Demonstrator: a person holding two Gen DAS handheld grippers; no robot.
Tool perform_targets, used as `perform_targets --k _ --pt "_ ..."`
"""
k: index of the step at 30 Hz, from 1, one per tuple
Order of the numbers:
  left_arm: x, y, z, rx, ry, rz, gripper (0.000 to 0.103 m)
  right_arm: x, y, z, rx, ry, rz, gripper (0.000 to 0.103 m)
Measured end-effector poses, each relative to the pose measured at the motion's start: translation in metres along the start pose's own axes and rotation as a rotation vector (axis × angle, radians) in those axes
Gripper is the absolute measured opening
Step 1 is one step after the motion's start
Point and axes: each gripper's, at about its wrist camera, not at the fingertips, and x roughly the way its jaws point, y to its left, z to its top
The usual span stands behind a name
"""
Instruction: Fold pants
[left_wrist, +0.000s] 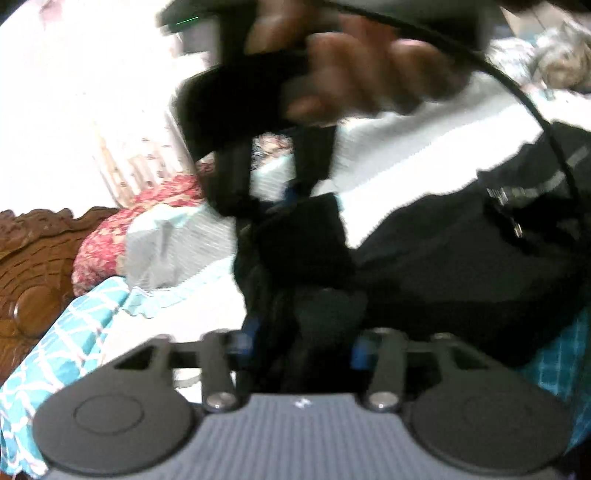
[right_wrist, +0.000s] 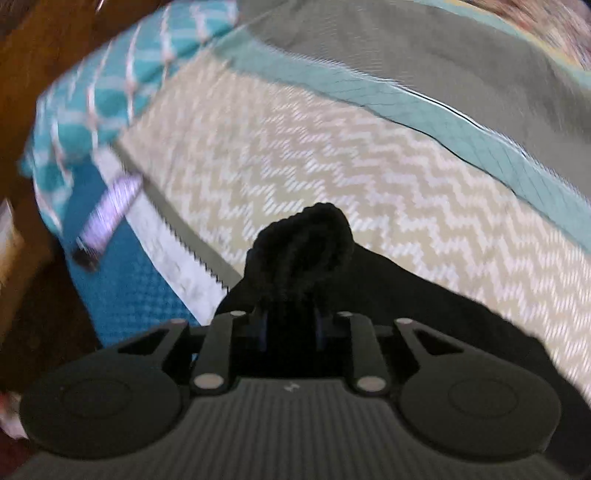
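The black pants (left_wrist: 443, 251) lie spread on the bed, a grey stripe showing at their right side. My left gripper (left_wrist: 298, 343) stands low over them, its jaws apart, with dark cloth bunched between the blue pads; the blur hides any contact. A hand (left_wrist: 369, 74) holds my right gripper (left_wrist: 273, 199) above, pointing down at the same cloth. In the right wrist view my right gripper (right_wrist: 291, 328) is shut on a rolled black edge of the pants (right_wrist: 406, 306), which bulges out past the fingertips.
A beige zigzag sheet (right_wrist: 332, 166) covers the bed, with a grey and teal blanket (right_wrist: 406, 55) beyond and a teal patterned cloth (right_wrist: 110, 81) at the left. A small pale object (right_wrist: 107, 218) lies on blue fabric. A carved wooden headboard (left_wrist: 33, 266) and red floral pillow (left_wrist: 110, 236) stand left.
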Motion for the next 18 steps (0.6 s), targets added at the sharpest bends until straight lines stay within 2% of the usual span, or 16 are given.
perform_targets --k 1,2,5,7,9,14,18 --pt "-0.003 0.001 0.001 -0.016 -0.008 0.011 0.070 -0.006 -0.003 0.000 0.030 -0.014 0.013 0.024" --pt "-0.005 0.001 0.003 -0.025 -0.014 0.018 0.071 -0.013 -0.009 0.000 0.064 -0.029 0.027 0.024" --pt "-0.009 -0.009 0.006 0.000 -0.011 0.007 0.069 -0.029 -0.022 -0.003 0.128 -0.064 0.059 0.024" --pt "-0.012 -0.018 0.008 0.044 -0.007 -0.018 0.037 -0.037 -0.030 -0.008 0.161 -0.080 0.073 0.024" --pt "-0.015 -0.026 0.014 0.073 -0.015 -0.055 0.020 -0.046 -0.037 -0.013 0.178 -0.098 0.076 0.024" --pt "-0.028 -0.040 0.026 0.118 -0.064 -0.106 0.019 -0.067 -0.064 -0.025 0.229 -0.137 0.082 0.024" --pt "-0.023 -0.055 0.029 0.154 -0.033 -0.186 0.020 -0.067 -0.092 -0.044 0.280 -0.131 0.069 0.024"
